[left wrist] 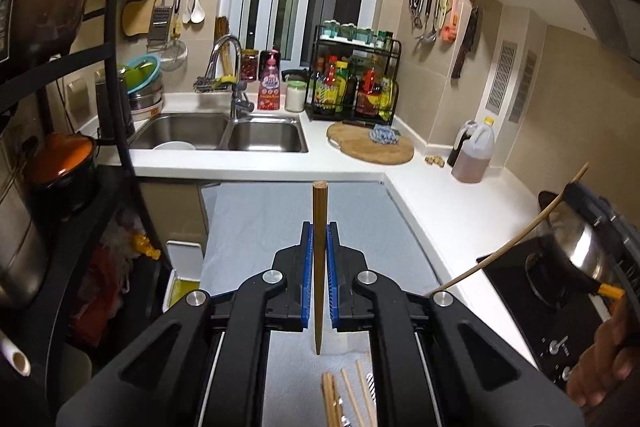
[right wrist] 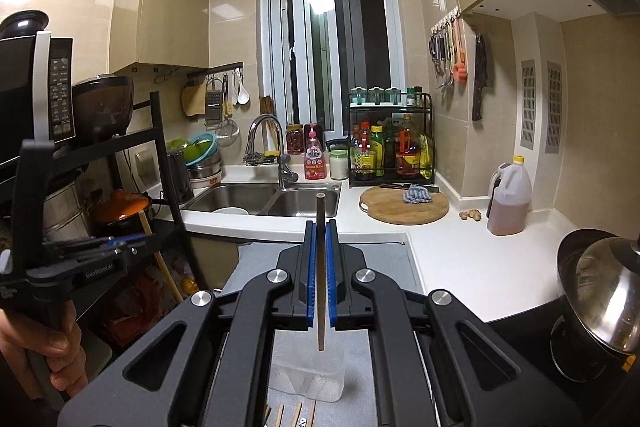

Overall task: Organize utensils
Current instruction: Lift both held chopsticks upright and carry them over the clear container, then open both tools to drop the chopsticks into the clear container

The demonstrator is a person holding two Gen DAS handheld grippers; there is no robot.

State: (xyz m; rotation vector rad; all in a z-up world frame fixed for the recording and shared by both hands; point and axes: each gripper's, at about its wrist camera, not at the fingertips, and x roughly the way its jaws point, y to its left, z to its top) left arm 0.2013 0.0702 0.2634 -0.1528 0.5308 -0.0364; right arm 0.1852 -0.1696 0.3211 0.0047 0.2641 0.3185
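My left gripper (left wrist: 319, 227) is shut on a brown wooden chopstick (left wrist: 319, 259) that stands upright between the blue pads, held above a grey mat (left wrist: 256, 227). Several more chopsticks (left wrist: 348, 399) lie on the mat below it. My right gripper (right wrist: 320, 227) is shut on a dark chopstick (right wrist: 320, 275), also upright, with its tip just above a clear plastic container (right wrist: 308, 375) on the mat. Loose chopsticks (right wrist: 296, 415) lie in front of that container. The right gripper and its chopstick show at the right edge of the left wrist view (left wrist: 520, 235).
A double sink (right wrist: 276, 201) with a tap lies ahead. A round wooden board (right wrist: 404, 205), a condiment rack (right wrist: 390, 147) and an oil jug (right wrist: 510, 199) stand on the white counter. A steel pot (right wrist: 600, 291) sits on the stove at right. A black shelf (right wrist: 160, 155) stands at left.
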